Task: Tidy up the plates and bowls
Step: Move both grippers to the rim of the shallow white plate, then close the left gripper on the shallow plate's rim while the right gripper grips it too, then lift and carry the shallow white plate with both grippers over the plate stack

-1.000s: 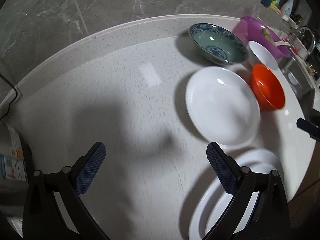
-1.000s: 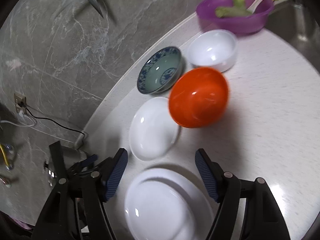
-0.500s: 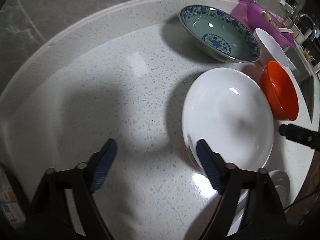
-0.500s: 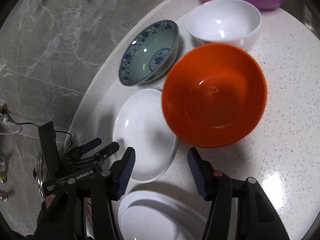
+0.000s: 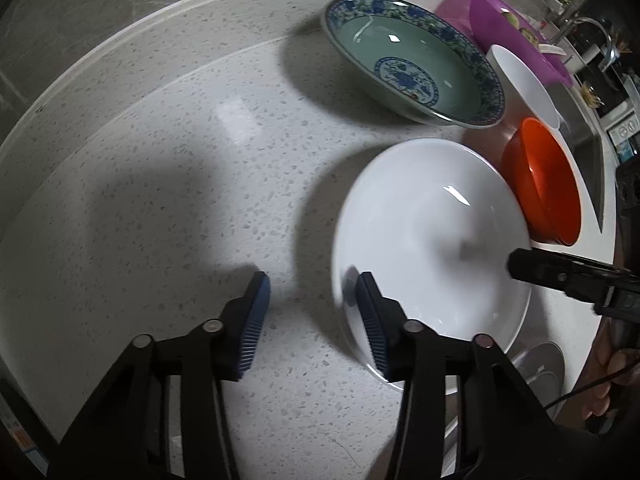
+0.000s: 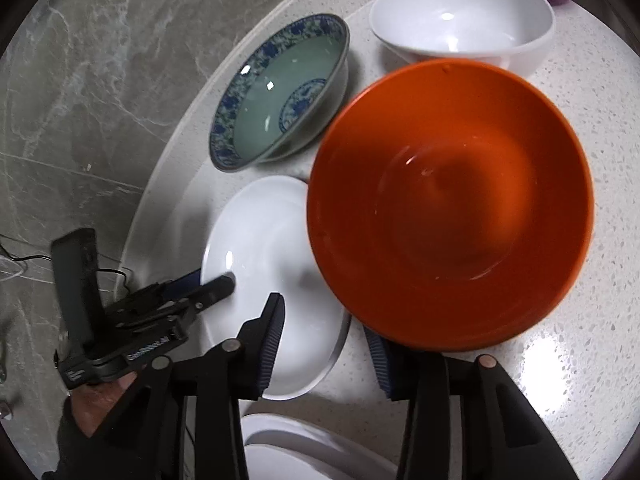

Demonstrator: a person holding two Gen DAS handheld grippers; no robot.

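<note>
A white deep plate (image 5: 432, 240) lies on the speckled counter, with an orange bowl (image 5: 544, 184) at its right. My left gripper (image 5: 310, 304) is open; its right finger sits inside the plate's near rim, its left finger outside on the counter. In the right wrist view my right gripper (image 6: 326, 334) is open, straddling the near edges of the white plate (image 6: 264, 264) and the orange bowl (image 6: 448, 208). The left gripper (image 6: 200, 286) shows there at the plate's left rim. A blue-patterned bowl (image 5: 412, 60) and a white bowl (image 6: 460, 12) stand behind.
A purple bowl (image 5: 508, 32) with food scraps stands at the far right, by the sink (image 5: 588, 128). Stacked white plates (image 6: 304, 452) lie under my right gripper. The counter's curved raised edge (image 5: 120, 52) runs along the back left against a grey marble wall.
Both grippers have moved forward and down and their jaws have narrowed. The left one has reached the white plate's rim. The right one has closed in on the orange bowl.
</note>
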